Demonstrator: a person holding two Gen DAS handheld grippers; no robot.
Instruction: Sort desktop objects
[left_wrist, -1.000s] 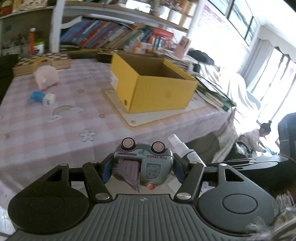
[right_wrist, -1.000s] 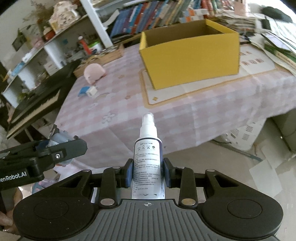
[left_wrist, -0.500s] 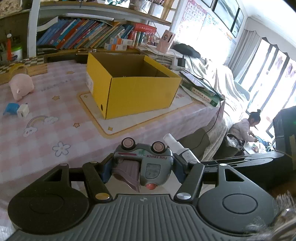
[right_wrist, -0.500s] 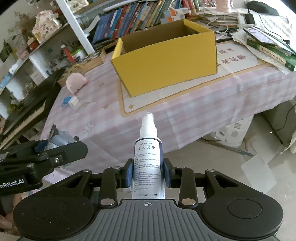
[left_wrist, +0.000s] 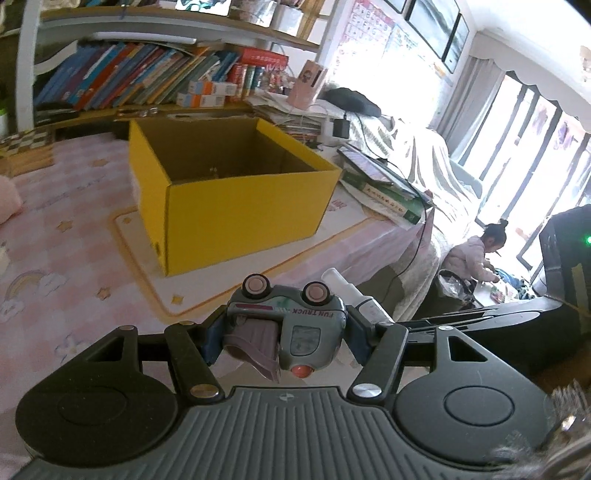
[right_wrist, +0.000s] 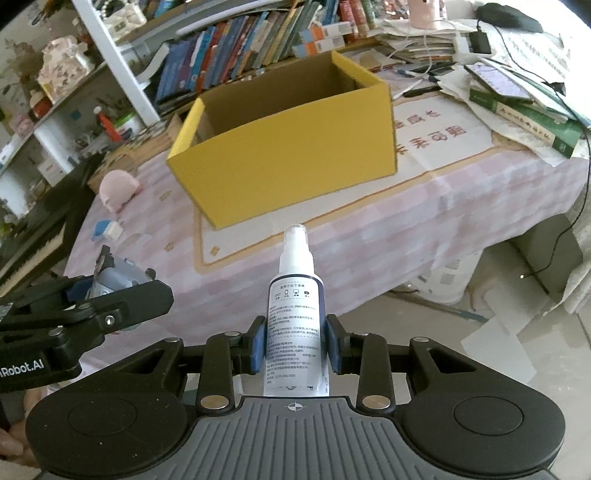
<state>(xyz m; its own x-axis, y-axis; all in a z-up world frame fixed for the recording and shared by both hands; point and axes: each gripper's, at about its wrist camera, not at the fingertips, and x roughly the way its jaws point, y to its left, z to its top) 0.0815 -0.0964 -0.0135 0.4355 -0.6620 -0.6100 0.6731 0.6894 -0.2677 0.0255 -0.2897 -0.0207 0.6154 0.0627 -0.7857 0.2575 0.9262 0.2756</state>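
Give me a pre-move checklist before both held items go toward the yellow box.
1. Left gripper clamped on toy truck: ok.
2. Right gripper clamped on spray bottle: ok.
3. Yellow box open-topped: ok.
4. Box interior free of items: cannot tell, its floor is partly hidden.
5. Grippers above the box opening: not ok, both are short of it, near the table edge.

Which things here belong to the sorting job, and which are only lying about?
Belong to the job:
toy truck, held in left gripper
spray bottle, held in right gripper
yellow box, open
pink toy
small blue and white pieces

Lying about:
shelf books
green book
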